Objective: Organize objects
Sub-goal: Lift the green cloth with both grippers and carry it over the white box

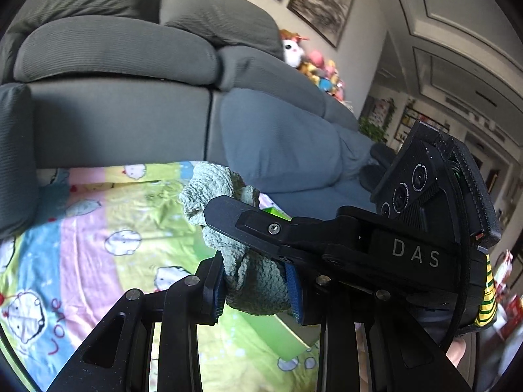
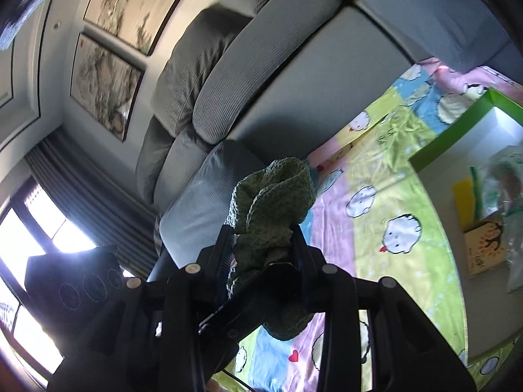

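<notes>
Both tongs, left (image 1: 255,289) and right (image 2: 263,243), clamp the green knitted cloth (image 1: 228,196) together, with the green box (image 2: 457,124) lying to their right.

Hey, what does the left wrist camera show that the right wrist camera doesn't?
Only the left wrist view shows a pile of stuffed toys at the far end of the sofa and houseplants beyond. Only the right wrist view shows the inside of the green box, with a small book and plastic bag, plus a curtained window. Both show the left gripper and right gripper shut on one green knitted cloth, the gray sofa, the cartoon blanket and framed paintings.
</notes>
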Demonstrator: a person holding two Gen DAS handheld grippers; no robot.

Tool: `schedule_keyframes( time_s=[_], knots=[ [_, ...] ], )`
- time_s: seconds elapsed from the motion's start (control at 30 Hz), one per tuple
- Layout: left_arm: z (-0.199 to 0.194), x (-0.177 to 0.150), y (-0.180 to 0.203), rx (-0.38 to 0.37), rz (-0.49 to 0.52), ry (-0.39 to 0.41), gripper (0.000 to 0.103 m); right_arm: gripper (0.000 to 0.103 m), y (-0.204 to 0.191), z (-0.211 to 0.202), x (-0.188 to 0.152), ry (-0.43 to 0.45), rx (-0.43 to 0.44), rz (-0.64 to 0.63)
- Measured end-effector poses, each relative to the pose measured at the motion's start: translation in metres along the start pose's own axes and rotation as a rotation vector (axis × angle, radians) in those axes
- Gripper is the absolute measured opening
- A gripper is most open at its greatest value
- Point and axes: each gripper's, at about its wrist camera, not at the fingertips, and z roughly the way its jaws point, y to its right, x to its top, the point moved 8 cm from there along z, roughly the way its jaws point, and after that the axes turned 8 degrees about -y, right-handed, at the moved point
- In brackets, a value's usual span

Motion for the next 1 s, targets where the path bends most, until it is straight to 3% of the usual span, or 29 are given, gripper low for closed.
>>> schedule_keyframes(
  time_s=[0.37,0.6,1.0],
  knots=[
    [0.042,0.008,0.040,-0.026,0.156,-0.077,0.030,0.034,0.040,-0.036,0.016,0.102,-0.017,0.088],
    [0.063,-0.008,0.050,-0.099,0.151,-0.099,0.030,0.035,0.071,-0.051,0.013,0.133,-0.073,0.163],
    [0.079,-0.019,0.045,-0.186,0.084,-0.133,0.030,0.035,0.090,-0.048,0.005,0.126,-0.153,0.217]
  ],
)
